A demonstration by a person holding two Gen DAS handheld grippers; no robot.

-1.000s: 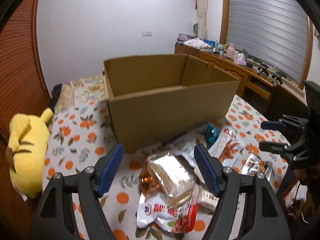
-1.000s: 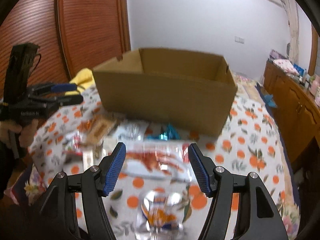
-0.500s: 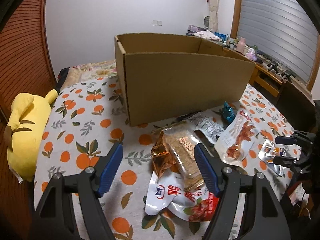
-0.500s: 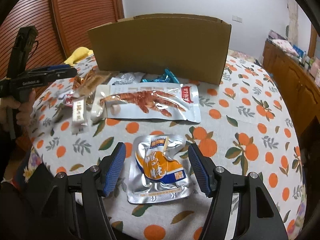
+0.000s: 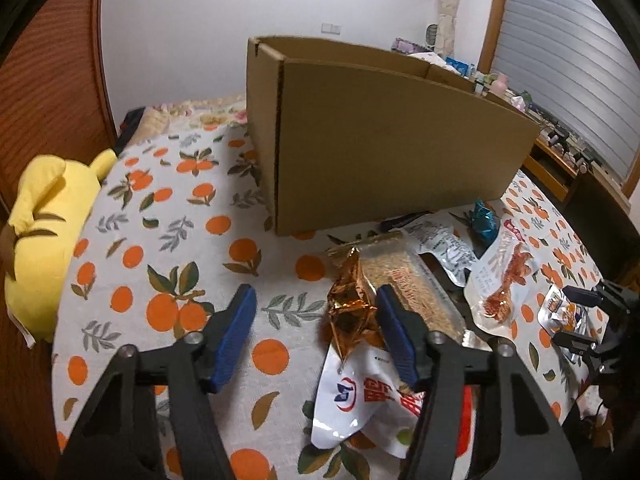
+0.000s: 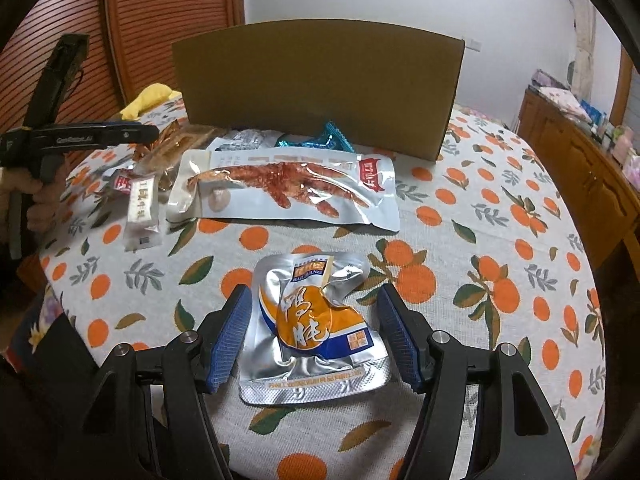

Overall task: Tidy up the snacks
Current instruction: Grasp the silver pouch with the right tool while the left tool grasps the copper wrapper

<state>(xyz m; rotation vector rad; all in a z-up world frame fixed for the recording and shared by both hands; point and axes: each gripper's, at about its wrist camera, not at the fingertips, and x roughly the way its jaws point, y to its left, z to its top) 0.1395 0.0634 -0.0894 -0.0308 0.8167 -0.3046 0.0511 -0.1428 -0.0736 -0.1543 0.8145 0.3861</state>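
An open cardboard box (image 5: 384, 140) stands on the orange-print tablecloth (image 5: 168, 240); it also shows in the right wrist view (image 6: 316, 88). My left gripper (image 5: 314, 336) is open, low over the cloth, its right finger beside a crumpled gold wrapper (image 5: 350, 312) and a clear cracker pack (image 5: 412, 288). A white and red bag (image 5: 368, 404) lies under it. My right gripper (image 6: 314, 338) is open, its fingers on either side of a silver and orange pouch (image 6: 312, 328). A long chicken-foot pack (image 6: 288, 188) lies beyond.
A yellow plush toy (image 5: 36, 232) lies at the table's left edge. A teal wrapper (image 6: 320, 142), a silver packet (image 6: 244, 138) and a small white sachet (image 6: 140, 208) lie near the box. A wooden sideboard (image 6: 580, 160) stands right. The left gripper shows in the right wrist view (image 6: 80, 136).
Both grippers have come down toward the table. The right one now straddles the silver and orange pouch. The left one has closed in on the gold wrapper.
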